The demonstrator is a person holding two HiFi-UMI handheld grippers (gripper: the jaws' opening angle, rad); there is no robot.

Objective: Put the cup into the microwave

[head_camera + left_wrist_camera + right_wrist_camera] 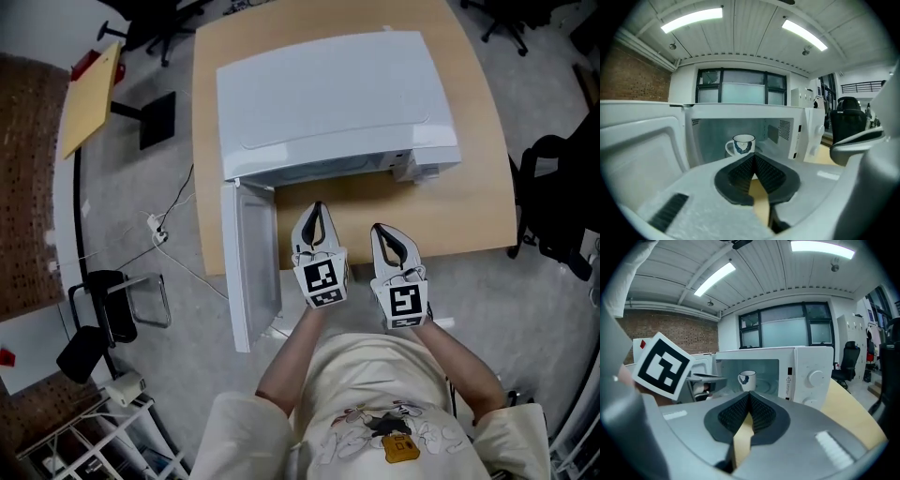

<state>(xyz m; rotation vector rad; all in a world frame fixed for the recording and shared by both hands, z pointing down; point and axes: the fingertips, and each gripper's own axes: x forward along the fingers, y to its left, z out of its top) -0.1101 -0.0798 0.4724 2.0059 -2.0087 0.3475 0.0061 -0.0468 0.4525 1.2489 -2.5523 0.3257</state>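
Observation:
A white cup (pixel 742 144) with a blue pattern stands upright inside the open white microwave (pixel 328 103); the right gripper view shows the cup (pixel 746 379) in the cavity too. My left gripper (pixel 317 208) is shut with nothing between its jaws, in front of the cavity and apart from the cup. My right gripper (pixel 382 230) hangs beside it, over the wooden table (pixel 469 211), also shut and empty. From the head view the cup is hidden under the microwave's top.
The microwave door (pixel 251 267) swings out to the left past the table's front edge. Its control knobs (pixel 816 378) sit at the right of the cavity. A black office chair (pixel 562 202) stands to the right, a folding chair (pixel 112 309) on the floor left.

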